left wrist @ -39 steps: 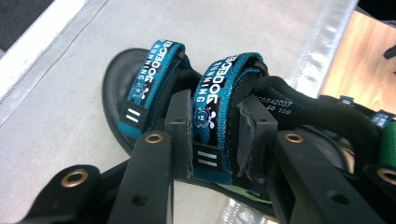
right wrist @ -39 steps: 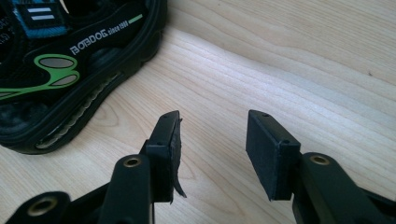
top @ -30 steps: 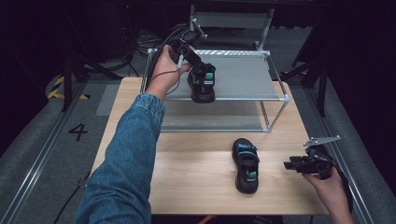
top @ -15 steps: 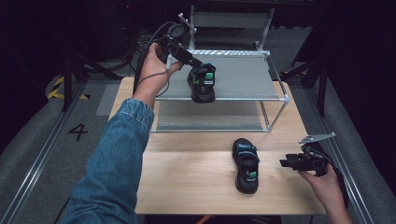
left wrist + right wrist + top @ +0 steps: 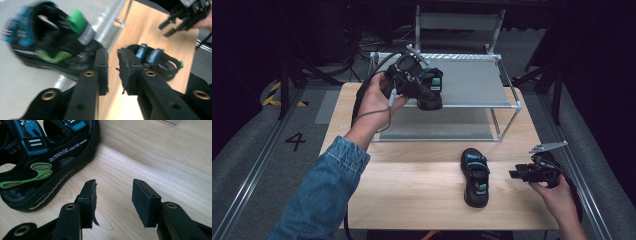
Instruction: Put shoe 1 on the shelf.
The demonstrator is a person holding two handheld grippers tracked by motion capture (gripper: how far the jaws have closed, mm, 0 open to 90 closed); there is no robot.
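Note:
A black sandal with blue straps and a green tab rests on the top shelf of the metal rack; it looks blurred in the left gripper view. My left gripper hovers just left of it. Its jaws have just been closing to a narrow gap and hold nothing. The matching sandal lies on the wooden table, also seen from both grippers. My right gripper is open just right of that sandal, low over the wood, not touching it.
The two-tier rack has thin metal posts and a lower shelf at the table's back. The table's right edge runs close behind my right hand. Cables trail from my left gripper over the wrist. Dark floor and a rail surround the table.
My left hand has drawn back leftward from the sandal on the top shelf, and its jaws have narrowed. The sandal stays on the shelf. My right hand has not moved.

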